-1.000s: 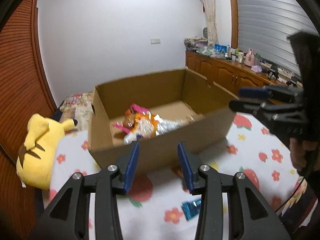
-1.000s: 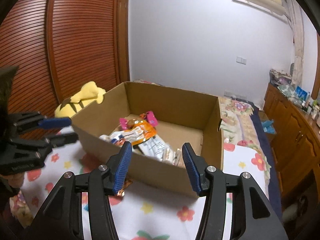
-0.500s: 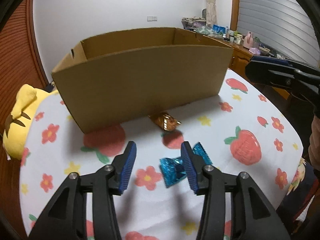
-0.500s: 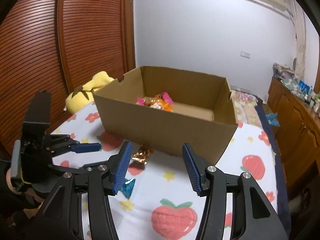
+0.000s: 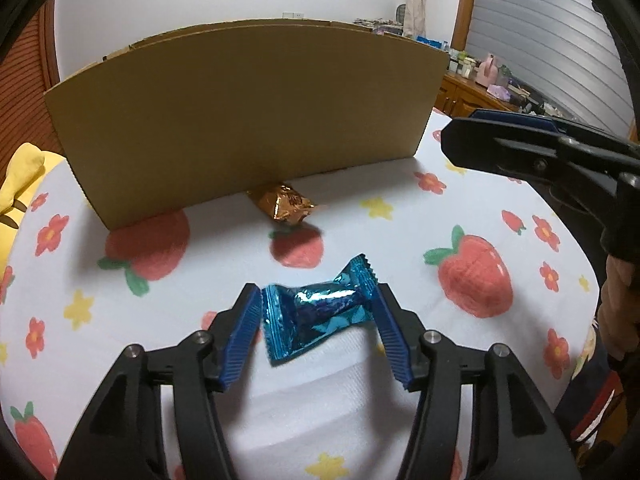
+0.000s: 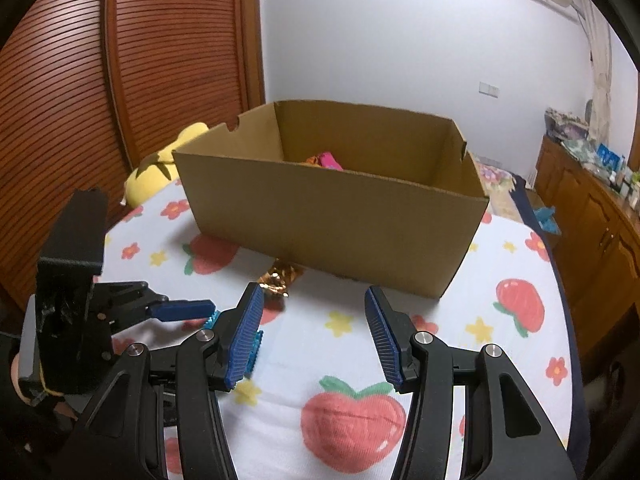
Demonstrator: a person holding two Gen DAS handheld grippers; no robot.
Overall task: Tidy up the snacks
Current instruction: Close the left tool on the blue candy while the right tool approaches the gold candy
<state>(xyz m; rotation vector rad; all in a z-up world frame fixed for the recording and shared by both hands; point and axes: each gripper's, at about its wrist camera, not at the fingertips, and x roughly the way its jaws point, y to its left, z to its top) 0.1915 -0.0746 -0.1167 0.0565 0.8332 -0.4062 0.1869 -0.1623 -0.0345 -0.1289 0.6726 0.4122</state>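
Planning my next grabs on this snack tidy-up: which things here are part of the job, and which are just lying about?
Job:
- blue candy, between the open left gripper pads, which have just been opening
- gold candy, against the box
- box, snacks inside
- right gripper, open, empty

Lying about:
- yellow plush
- dresser clutter

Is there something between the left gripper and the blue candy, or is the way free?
Nothing visible blocks it. The blue candy already lies between the left gripper fingers, whose jaws have just been opening. The cardboard box stands farther back.
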